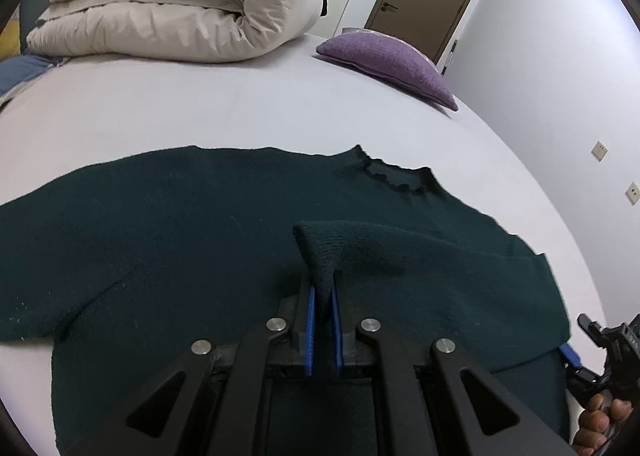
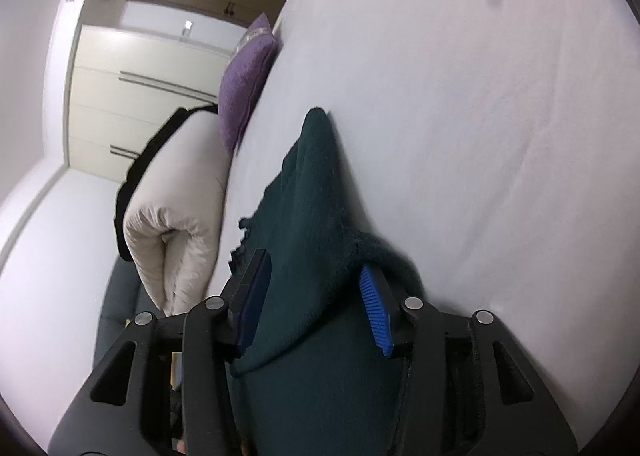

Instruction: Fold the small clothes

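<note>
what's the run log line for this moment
left gripper: shut on sweater fold | right gripper: open, sweater between pads | surface: bed

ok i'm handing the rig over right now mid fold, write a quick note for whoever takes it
Left gripper: shut on a pinch of the dark green sweater, lifted into a small peak.
Right gripper: jaws part open around a thick fold of the same sweater; whether the pads grip it is unclear.
Sweater lies spread on the white bed, collar toward the purple cushion; rolled beige duvet sits at the far side.
Done: one edge picked up and partly turned over the body.
Left: confirm the right grip, carry the fold across, flatten, finish folding.
</note>
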Motion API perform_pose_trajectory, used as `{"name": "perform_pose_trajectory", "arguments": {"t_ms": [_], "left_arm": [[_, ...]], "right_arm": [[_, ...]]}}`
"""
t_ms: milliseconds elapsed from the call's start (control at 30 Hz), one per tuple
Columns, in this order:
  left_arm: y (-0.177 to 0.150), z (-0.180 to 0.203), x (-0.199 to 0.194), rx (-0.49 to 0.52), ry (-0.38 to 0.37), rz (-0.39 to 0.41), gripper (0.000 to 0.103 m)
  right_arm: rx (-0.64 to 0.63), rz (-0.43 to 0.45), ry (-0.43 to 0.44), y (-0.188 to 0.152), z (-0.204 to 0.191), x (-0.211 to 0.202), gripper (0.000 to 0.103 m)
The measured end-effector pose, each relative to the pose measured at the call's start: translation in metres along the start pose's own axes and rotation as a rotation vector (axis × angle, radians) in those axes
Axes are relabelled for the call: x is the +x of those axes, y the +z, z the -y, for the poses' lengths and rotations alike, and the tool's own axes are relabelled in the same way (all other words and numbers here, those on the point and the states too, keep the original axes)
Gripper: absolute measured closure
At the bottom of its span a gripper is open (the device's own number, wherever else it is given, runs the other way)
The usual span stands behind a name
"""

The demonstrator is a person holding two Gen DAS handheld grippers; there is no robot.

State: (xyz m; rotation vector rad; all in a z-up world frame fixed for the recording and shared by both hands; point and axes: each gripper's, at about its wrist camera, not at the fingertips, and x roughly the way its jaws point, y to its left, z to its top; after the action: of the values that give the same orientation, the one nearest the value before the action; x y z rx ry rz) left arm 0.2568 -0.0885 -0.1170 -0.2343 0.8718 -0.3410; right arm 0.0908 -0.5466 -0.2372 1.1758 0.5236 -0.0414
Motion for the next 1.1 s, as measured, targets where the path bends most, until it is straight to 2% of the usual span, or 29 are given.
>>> {"name": "perform_pose_trajectory", "arguments": {"t_ms": [133, 300, 400, 433, 533, 567, 600, 633, 667, 700, 900, 967, 1033, 1067, 1100], "left_arm": [[0.005, 0.003, -0.006, 0.015, -0.003, -0.009, 0.095], [0.004, -0.004, -0.002, -0.002, 0.001, -0.035, 0.095], [0.003, -0.007, -0.004, -0.019, -0.009, -0.053, 0.095], [0.004, -0.006, -0.005, -0.016, -0.008, -0.058, 0.095], [0.008, -0.004, 0.007, 0.03, 0.034, -0.078, 0.094], [0.009, -0.005, 0.012, 0.034, 0.048, -0.082, 0.093], [0.01, -0.011, 0.022, 0.035, 0.066, -0.092, 0.09], [0.009, -0.015, 0.027, 0.029, 0.069, -0.098, 0.087], [0.008, -0.023, 0.031, 0.002, 0.048, -0.098, 0.087], [0.006, -0.029, 0.03, -0.027, 0.019, -0.091, 0.087], [-0.003, -0.031, 0.021, -0.03, 0.021, -0.074, 0.087], [-0.001, -0.032, 0.02, -0.04, 0.016, -0.079, 0.087], [0.001, -0.032, 0.009, -0.046, 0.042, -0.068, 0.087], [0.002, -0.029, 0.001, -0.036, 0.066, -0.043, 0.087], [0.002, -0.024, -0.011, -0.014, 0.086, -0.001, 0.087]], "right_arm": [[-0.071, -0.033, -0.05, 0.004, -0.017, -0.016, 0.054], [-0.237, 0.05, -0.163, 0.029, -0.056, -0.025, 0.054], [-0.32, 0.017, -0.238, 0.055, -0.071, 0.008, 0.054], [-0.348, -0.013, -0.293, 0.062, -0.072, 0.026, 0.054], [-0.383, -0.073, -0.373, 0.075, -0.068, 0.062, 0.055], [-0.413, -0.078, -0.395, 0.076, -0.068, 0.072, 0.06], [-0.453, -0.06, -0.418, 0.076, -0.07, 0.076, 0.076], [-0.488, -0.044, -0.447, 0.076, -0.072, 0.079, 0.084], [-0.505, -0.045, -0.482, 0.078, -0.071, 0.082, 0.093], [-0.496, -0.04, -0.481, 0.081, -0.068, 0.082, 0.095], [-0.559, 0.011, -0.533, 0.079, -0.062, 0.08, 0.1], [-0.539, 0.012, -0.525, 0.084, -0.057, 0.081, 0.1], [-0.539, 0.011, -0.54, 0.083, -0.064, 0.073, 0.096], [-0.541, 0.021, -0.567, 0.08, -0.069, 0.072, 0.09], [-0.544, 0.049, -0.594, 0.079, -0.075, 0.064, 0.09]]}}
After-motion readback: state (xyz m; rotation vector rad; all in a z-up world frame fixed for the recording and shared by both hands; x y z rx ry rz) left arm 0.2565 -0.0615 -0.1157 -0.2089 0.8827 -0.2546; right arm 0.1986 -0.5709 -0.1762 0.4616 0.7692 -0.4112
